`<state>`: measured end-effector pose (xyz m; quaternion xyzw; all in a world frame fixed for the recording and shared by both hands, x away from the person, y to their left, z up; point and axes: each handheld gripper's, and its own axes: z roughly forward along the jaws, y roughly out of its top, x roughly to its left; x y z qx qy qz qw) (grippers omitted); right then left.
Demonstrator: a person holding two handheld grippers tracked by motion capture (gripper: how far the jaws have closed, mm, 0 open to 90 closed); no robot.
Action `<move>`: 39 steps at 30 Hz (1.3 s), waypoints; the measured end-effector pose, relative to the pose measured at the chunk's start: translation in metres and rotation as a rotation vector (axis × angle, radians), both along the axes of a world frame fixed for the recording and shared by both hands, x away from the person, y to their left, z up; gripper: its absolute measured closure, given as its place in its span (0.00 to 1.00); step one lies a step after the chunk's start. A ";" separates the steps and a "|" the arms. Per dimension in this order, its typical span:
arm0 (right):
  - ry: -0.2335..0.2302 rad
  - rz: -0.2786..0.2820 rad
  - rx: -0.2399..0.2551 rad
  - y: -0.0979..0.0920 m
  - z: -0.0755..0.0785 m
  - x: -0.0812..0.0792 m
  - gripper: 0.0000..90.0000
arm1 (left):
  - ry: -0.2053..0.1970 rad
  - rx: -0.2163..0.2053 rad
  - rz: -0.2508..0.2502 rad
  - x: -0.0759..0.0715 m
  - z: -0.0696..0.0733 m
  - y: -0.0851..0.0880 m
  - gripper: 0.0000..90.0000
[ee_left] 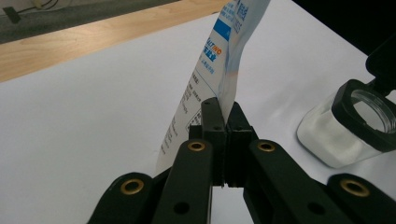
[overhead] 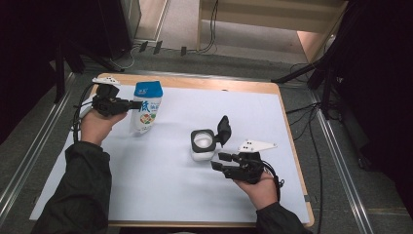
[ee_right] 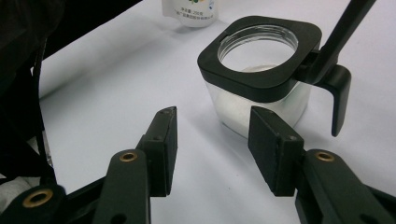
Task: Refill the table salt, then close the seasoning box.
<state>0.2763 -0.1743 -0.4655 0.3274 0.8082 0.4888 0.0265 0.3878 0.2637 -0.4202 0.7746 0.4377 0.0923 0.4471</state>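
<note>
My left gripper (ee_left: 223, 122) has its jaws clamped on the side edge of a pouch (overhead: 146, 108), which stands upright on the white sheet (overhead: 165, 190) straight ahead of those jaws. The pouch is white with a blue top. In the left gripper view I can read "INC" in orange on the blue band; the small black print running down the edge is too fine to read. In the high view a large blue character sits on its front above a green and orange picture. In the right gripper view the pouch's foot shows a line of small print ending in "200", otherwise blurred.

My right gripper (ee_right: 212, 140) has its jaws apart with nothing between them. The jar (ee_right: 259, 84) stands just ahead of them, nearer the right jaw, apart from both. It is glass with a black square collar, its black lid (overhead: 224, 129) tipped up open, and white powder inside. I see no writing on it.
</note>
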 end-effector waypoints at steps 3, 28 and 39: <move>0.000 -0.001 -0.001 -0.003 0.002 0.002 0.60 | 0.011 0.003 -0.002 -0.005 -0.002 0.006 1.00; -0.004 -0.008 -0.035 -0.016 -0.002 0.020 0.59 | 0.044 -0.002 -0.008 -0.027 -0.011 0.020 0.94; -0.007 -0.013 -0.032 -0.019 0.000 0.021 0.59 | 0.025 0.007 -0.007 -0.027 -0.011 0.018 0.67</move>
